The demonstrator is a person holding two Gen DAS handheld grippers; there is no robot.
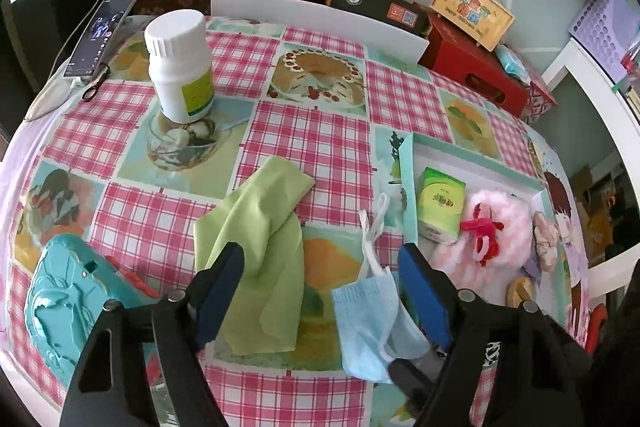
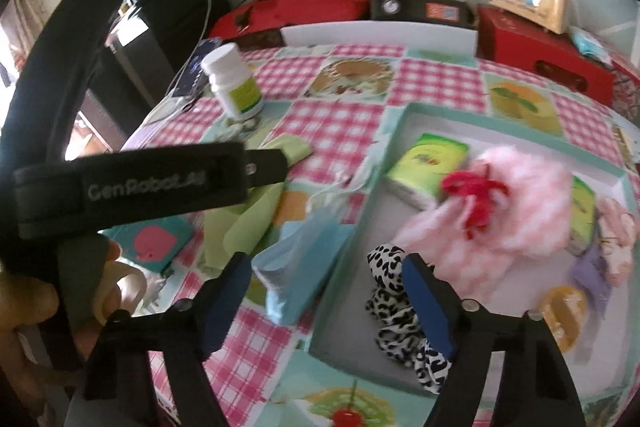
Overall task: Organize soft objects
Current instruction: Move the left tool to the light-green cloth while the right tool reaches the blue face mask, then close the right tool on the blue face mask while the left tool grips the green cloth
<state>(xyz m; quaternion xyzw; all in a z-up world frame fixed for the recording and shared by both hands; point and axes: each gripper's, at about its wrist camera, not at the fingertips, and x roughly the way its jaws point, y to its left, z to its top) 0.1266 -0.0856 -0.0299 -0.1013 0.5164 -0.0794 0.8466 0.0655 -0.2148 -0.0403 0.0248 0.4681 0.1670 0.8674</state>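
Left tool [image 1: 320, 263]: released, jaws apart above the worktop [image 1: 320, 131], nothing between the pads; green cloth [image 1: 260, 251] under its left finger, blue face mask [image 1: 372, 319] near its right one.
Right tool [image 2: 326, 271]: released, gripping nothing; it straddles the near-left corner of the tray [image 2: 348, 255], with the mask just outside that wall and the leopard-print scrunchie [image 2: 394, 301] just inside, by the right finger.
Already in tray: green tissue pack [image 2: 428, 169], pink fluffy item with red bow [image 2: 492, 215], the scrunchie, a pale pink and lilac soft piece [image 2: 612, 247] at the far side.
Left out: cloth and mask, both loose on the worktop left of the tray.
Not soft, likely stays: white bottle [image 1: 180, 63], teal box [image 1: 68, 299].
Progress: well past halfway by my judgement; two pieces remain.
Likely next pick: the mask, being nearest both tools.
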